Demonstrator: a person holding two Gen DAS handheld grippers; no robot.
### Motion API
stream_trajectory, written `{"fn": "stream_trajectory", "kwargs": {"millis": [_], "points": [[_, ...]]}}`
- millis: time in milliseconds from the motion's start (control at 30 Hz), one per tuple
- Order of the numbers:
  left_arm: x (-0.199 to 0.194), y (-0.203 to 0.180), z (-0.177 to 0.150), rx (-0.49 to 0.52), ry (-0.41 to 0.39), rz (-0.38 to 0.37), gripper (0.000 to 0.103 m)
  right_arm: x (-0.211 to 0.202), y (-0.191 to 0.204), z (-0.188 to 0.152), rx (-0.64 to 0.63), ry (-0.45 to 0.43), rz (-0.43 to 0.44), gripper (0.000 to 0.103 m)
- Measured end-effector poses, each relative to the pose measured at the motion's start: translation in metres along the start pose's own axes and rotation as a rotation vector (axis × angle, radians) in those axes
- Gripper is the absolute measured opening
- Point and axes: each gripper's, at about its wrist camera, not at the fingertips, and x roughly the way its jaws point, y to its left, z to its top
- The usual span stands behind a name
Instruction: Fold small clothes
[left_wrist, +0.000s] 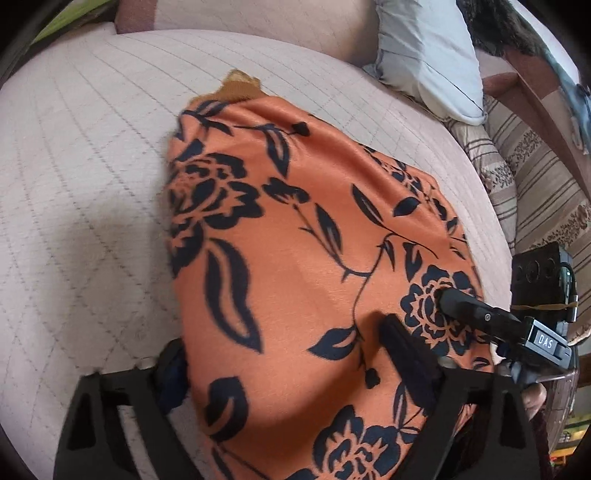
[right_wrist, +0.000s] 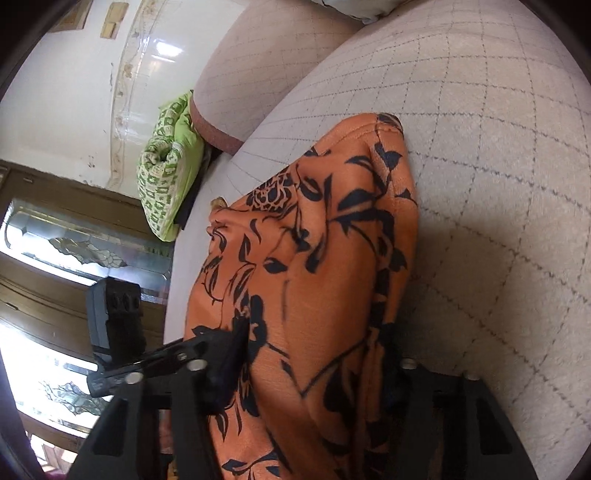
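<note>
An orange garment with black flowers (left_wrist: 295, 229) lies spread on a beige quilted seat cushion (left_wrist: 81, 155). My left gripper (left_wrist: 280, 336) points down at its near edge with the jaws wide. One finger (left_wrist: 171, 369) is at the cloth's left border and the other rests on top of the cloth. My right gripper's finger (left_wrist: 461, 304) lies on a black flower at the right. In the right wrist view the garment (right_wrist: 332, 258) runs bunched between the spread fingers of my right gripper (right_wrist: 316, 326). The right-hand finger is partly hidden by a fold. The left gripper's body (right_wrist: 114, 317) shows at the left.
A pale blue pillow (left_wrist: 428, 55) and a striped patterned cushion (left_wrist: 535, 177) lie at the back right. A green patterned cloth (right_wrist: 166, 177) is tucked beside the sofa arm (right_wrist: 251, 74). A wooden cabinet with glass panes (right_wrist: 74, 236) stands beyond the seat's edge.
</note>
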Motion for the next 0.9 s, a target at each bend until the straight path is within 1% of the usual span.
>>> {"fn": "stream_trajectory", "kwargs": {"millis": [33,67,100,133,167,200,300,467,533,600,700,800,900], "points": [[-0.002,0.000,0.000,-0.002,-0.009,0.001,0.078,-0.001,0.000,-0.001,0.003,-0.006,0.003,0.052],[-0.007,0.002,-0.001,-0.002,-0.018,0.003,0.071,-0.002,0.002,-0.003,-0.002,-0.013,-0.002,0.051],[-0.010,0.002,-0.001,0.000,-0.027,0.006,0.061,-0.003,0.005,-0.005,-0.008,-0.021,-0.007,0.050],[-0.014,0.000,-0.002,0.004,-0.036,0.010,0.056,-0.005,0.007,-0.007,-0.015,-0.030,-0.006,0.049],[-0.017,-0.001,-0.003,0.010,-0.044,0.009,0.048,-0.007,0.011,-0.009,-0.017,-0.042,0.005,0.048],[-0.019,-0.004,-0.005,0.018,-0.049,0.008,0.044,-0.009,0.013,-0.011,-0.015,-0.048,0.016,0.048],[-0.028,-0.016,-0.007,0.052,-0.063,0.031,0.041,-0.016,0.018,-0.017,-0.014,-0.068,0.033,0.047],[-0.056,-0.027,-0.020,0.063,-0.086,0.038,0.040,-0.038,0.038,-0.034,-0.051,-0.094,0.053,0.047],[-0.070,-0.029,-0.028,0.067,-0.085,0.060,0.040,-0.046,0.048,-0.042,-0.051,-0.096,0.074,0.047],[-0.083,-0.029,-0.039,0.065,-0.083,0.081,0.040,-0.051,0.057,-0.054,-0.039,-0.087,0.107,0.047],[-0.102,-0.028,-0.057,0.062,-0.091,0.121,0.040,-0.051,0.072,-0.073,-0.041,-0.064,0.128,0.047],[-0.115,-0.024,-0.075,0.058,-0.105,0.150,0.040,-0.049,0.087,-0.088,-0.068,-0.047,0.125,0.047],[-0.117,-0.020,-0.089,0.042,-0.113,0.173,0.040,-0.040,0.097,-0.099,-0.082,-0.029,0.111,0.047]]}}
